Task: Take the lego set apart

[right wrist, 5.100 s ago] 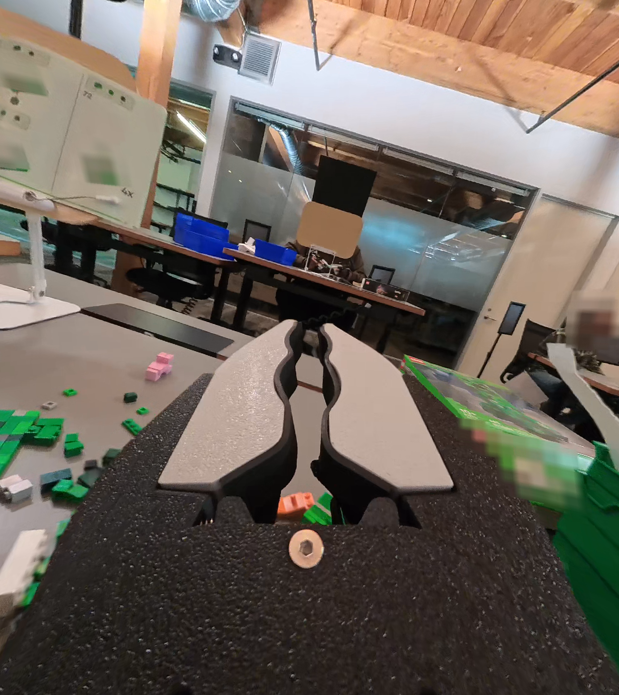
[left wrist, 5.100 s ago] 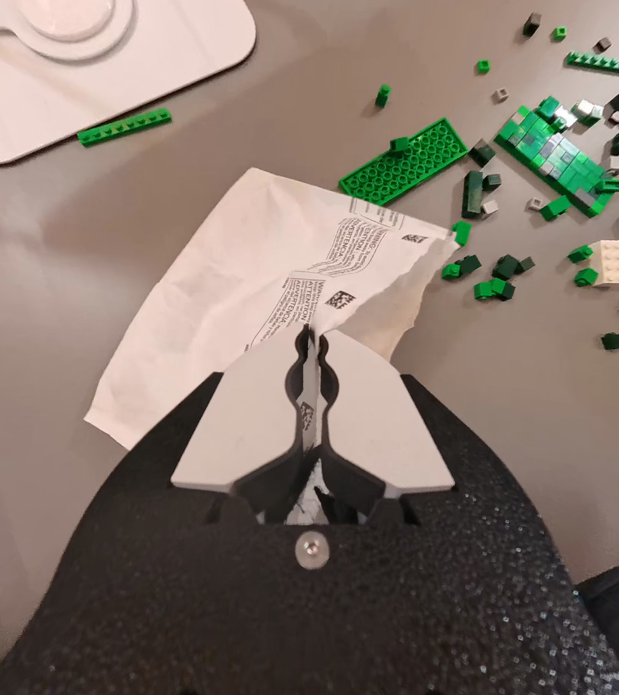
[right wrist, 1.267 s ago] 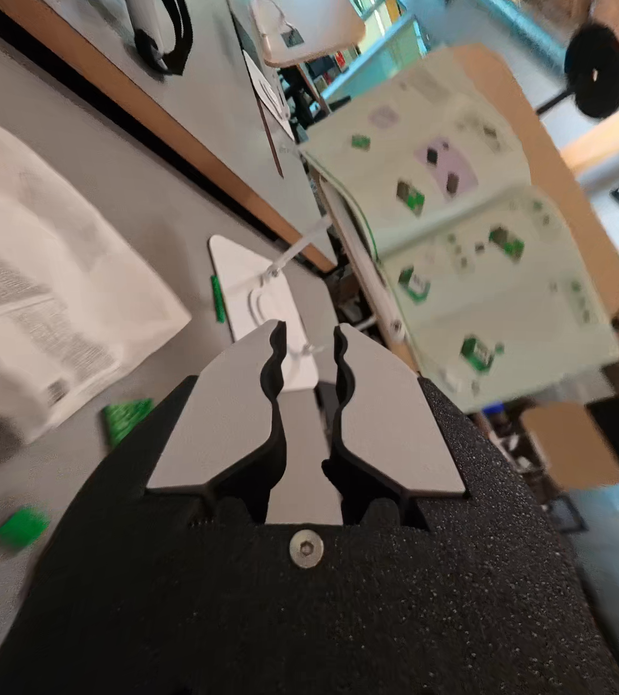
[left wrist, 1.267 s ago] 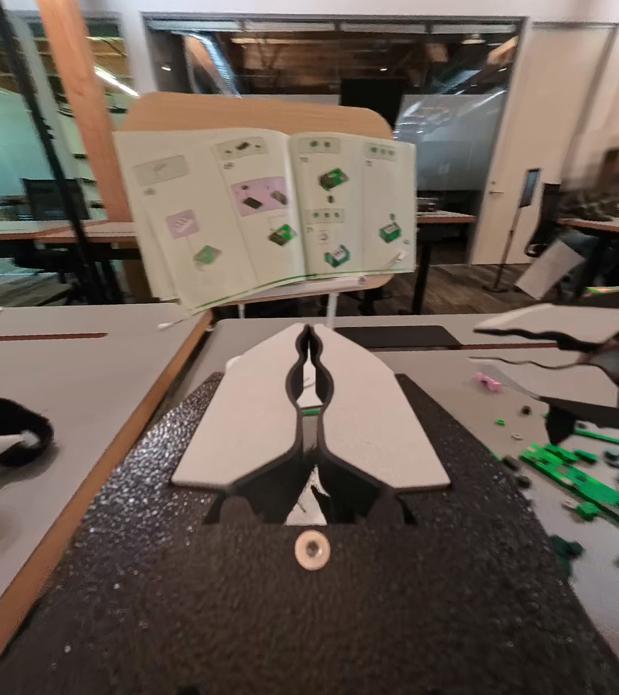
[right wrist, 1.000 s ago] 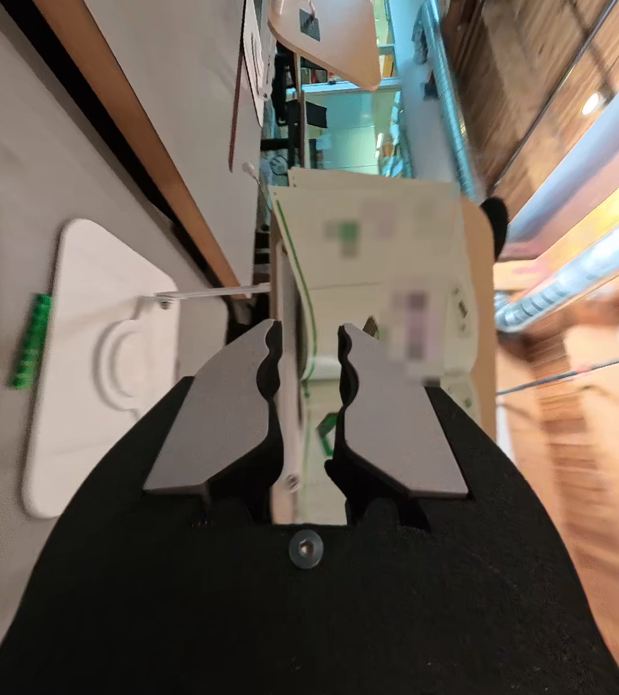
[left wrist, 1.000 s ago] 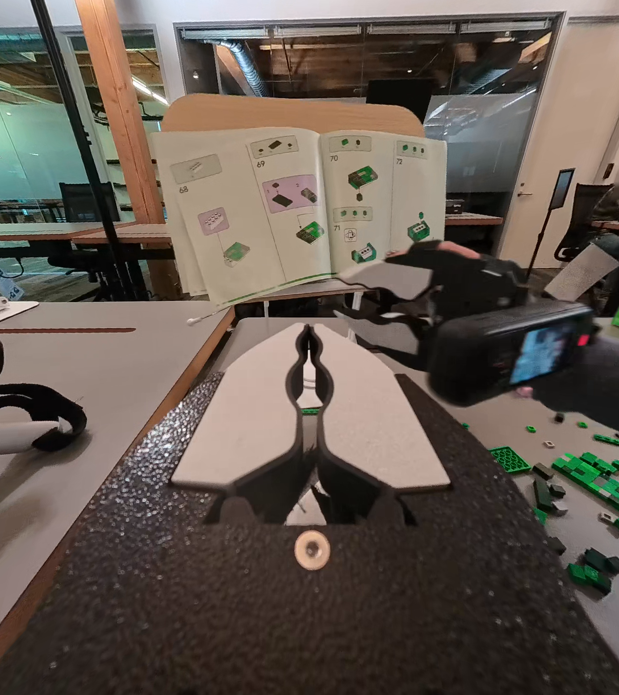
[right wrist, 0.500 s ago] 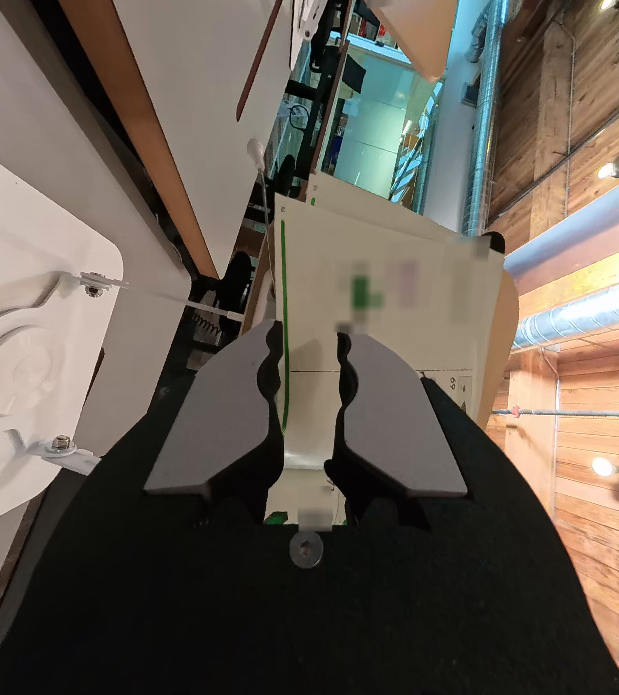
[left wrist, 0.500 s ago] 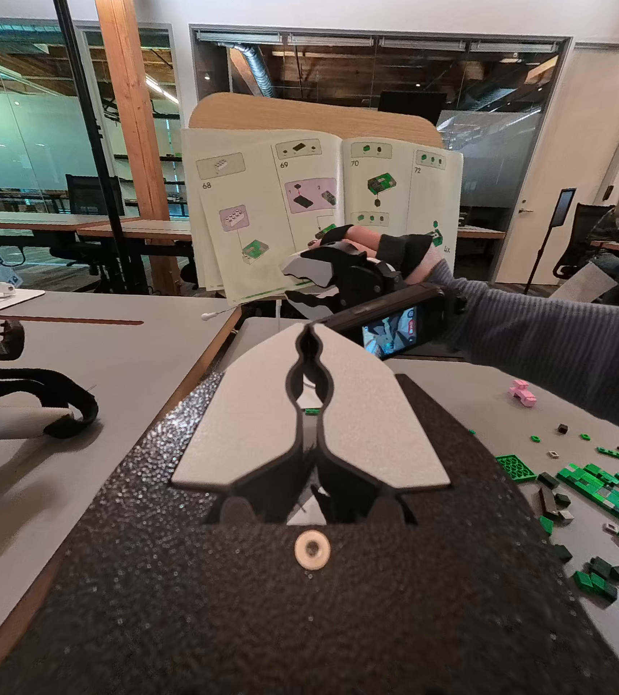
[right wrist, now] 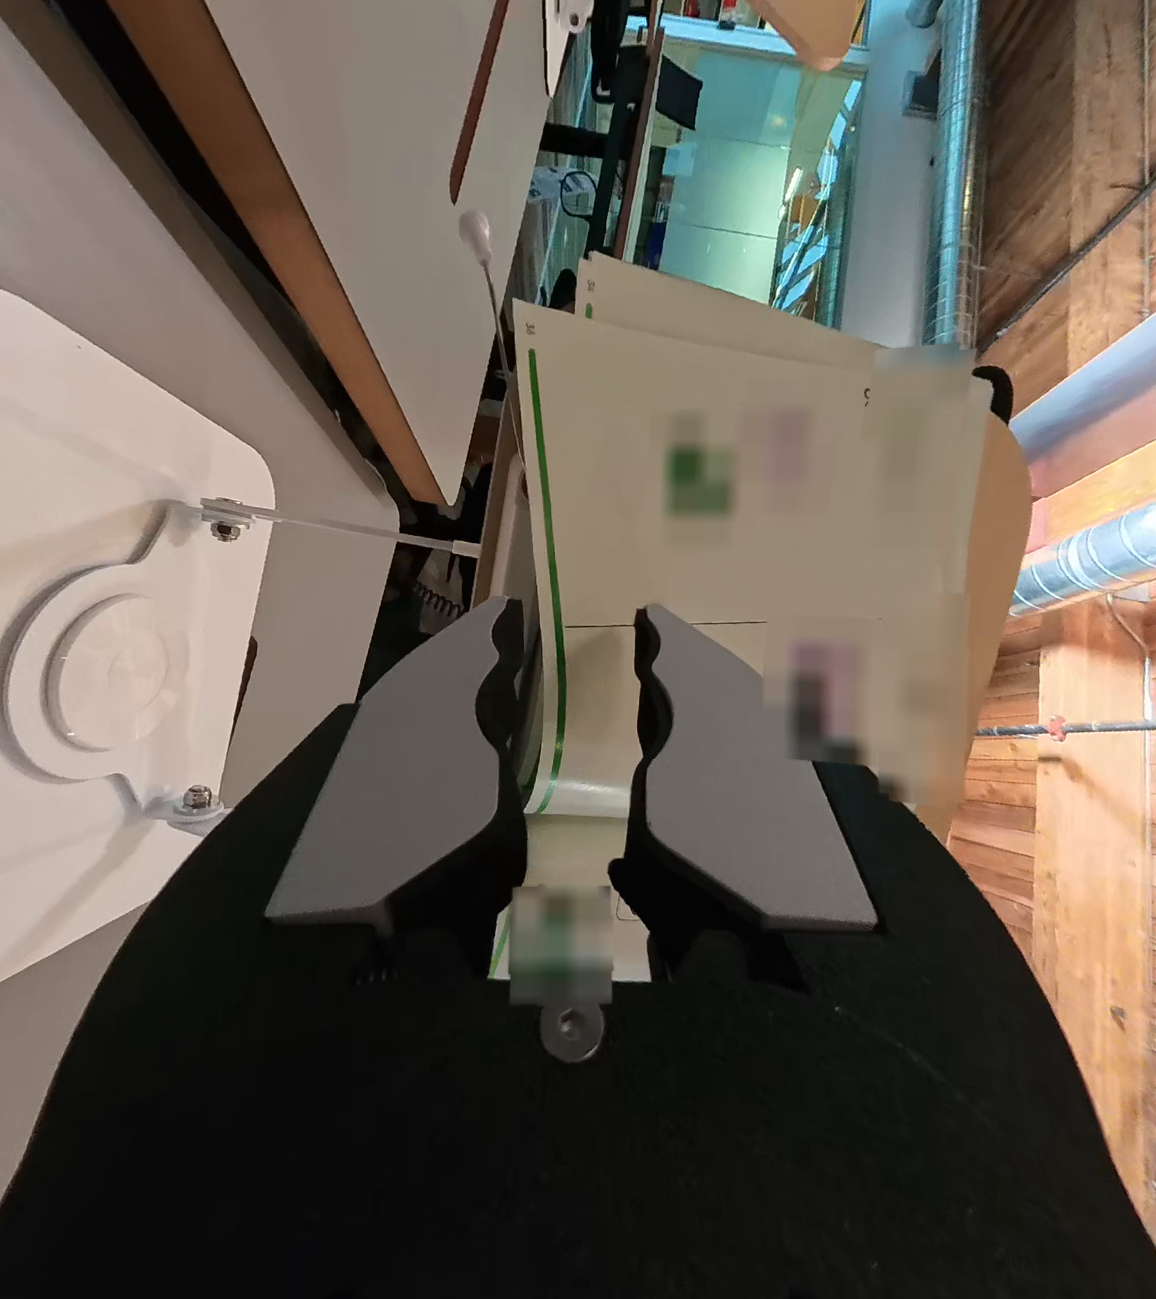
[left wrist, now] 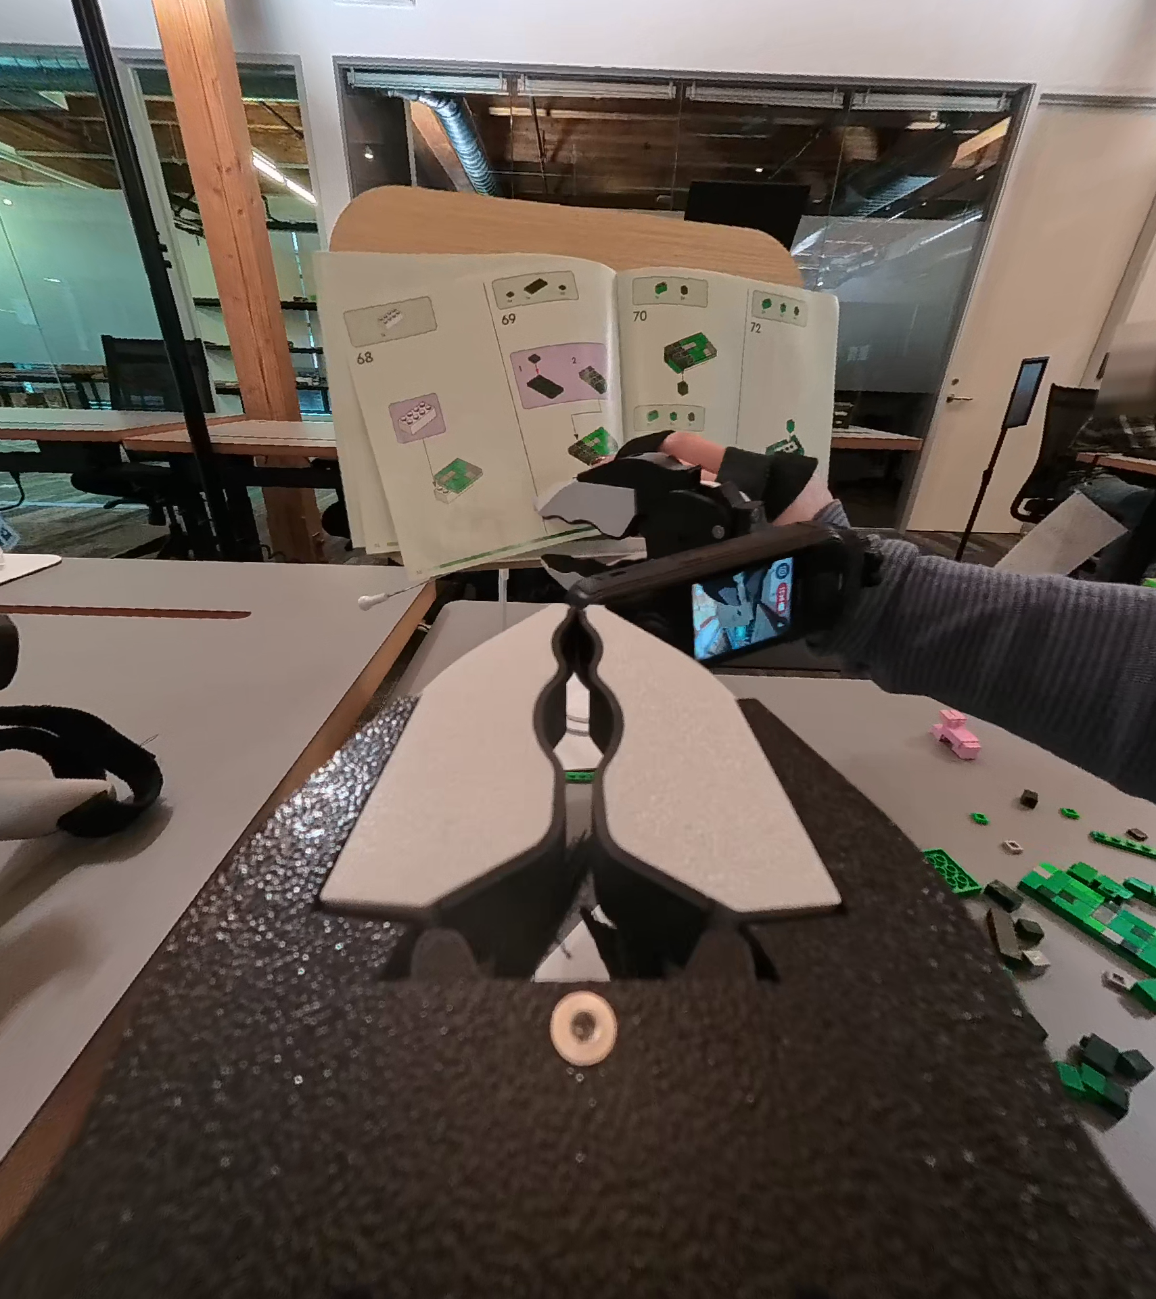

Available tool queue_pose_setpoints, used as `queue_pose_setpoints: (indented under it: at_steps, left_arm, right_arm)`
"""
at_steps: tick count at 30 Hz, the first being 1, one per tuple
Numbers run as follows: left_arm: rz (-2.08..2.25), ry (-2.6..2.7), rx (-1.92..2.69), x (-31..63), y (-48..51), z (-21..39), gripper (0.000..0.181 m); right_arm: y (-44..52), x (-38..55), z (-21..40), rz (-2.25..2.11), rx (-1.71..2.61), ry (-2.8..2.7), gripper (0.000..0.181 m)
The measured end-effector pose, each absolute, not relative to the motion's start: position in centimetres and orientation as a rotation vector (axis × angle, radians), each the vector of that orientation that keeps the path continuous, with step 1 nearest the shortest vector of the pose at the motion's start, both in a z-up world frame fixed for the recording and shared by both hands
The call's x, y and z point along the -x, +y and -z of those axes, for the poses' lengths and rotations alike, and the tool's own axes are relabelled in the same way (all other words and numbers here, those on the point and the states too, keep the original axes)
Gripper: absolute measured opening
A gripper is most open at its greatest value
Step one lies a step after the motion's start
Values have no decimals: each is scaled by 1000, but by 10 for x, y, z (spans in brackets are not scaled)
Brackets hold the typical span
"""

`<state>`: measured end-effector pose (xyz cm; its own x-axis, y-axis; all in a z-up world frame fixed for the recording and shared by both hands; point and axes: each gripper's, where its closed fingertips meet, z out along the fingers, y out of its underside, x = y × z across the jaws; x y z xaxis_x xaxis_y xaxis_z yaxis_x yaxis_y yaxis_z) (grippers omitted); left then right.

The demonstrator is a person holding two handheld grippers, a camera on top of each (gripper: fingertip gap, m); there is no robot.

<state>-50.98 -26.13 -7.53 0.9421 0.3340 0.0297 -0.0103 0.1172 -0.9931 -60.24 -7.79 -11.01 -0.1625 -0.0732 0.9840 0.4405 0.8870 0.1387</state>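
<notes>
My left gripper (left wrist: 575, 620) is shut and held level above the grey table, pointing at the open instruction booklet (left wrist: 490, 393) on its stand. A white scrap shows low between its fingers; I cannot tell if it is pinched. My right gripper (right wrist: 575, 625) is open and turned on its side. The booklet's lower page edge (right wrist: 550, 632) lies between its jaws. It also shows in the left wrist view (left wrist: 557, 538), at the booklet's bottom edge. The partly built green lego plate (left wrist: 1123, 921) lies on the table at right among loose green and dark bricks.
A pink lego piece (left wrist: 956, 734) and a long green plate (left wrist: 1154, 852) lie at right. The stand's white base (right wrist: 104, 562) sits under the booklet. A black strap (left wrist: 69, 766) lies on the left table, past the wooden table edge (left wrist: 364, 696). A person's sleeve (left wrist: 1053, 675) crosses from the right. Tip to tip, the grippers are about 20 cm apart. About 30 cm separates my right fingertips from the black strap (left wrist: 69, 766).
The right gripper swung from the table up to the booklet and now has the page edge between its open fingers. The left gripper rose from the paper bag to a level view.
</notes>
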Motion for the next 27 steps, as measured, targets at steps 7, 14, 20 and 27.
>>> queue_pose_setpoints:
  at_steps: [7, 14, 20, 27]
  left_arm:
    - [-248, -267, 1440, 509, -259, 76, 0]
    - [-241, -255, 1443, 505, -257, 76, 0]
    - [-227, -247, 1443, 503, -255, 75, 0]
    - [-215, -218, 1445, 495, -252, 73, 0]
  right_arm:
    - [-76, 602, 101, 476, 311, -1622, 24]
    - [-67, 580, 92, 376, 442, -1521, 20]
    - [-49, 537, 75, 168, 650, -1330, 20]
    - [-25, 485, 65, 40, 781, -1133, 20]
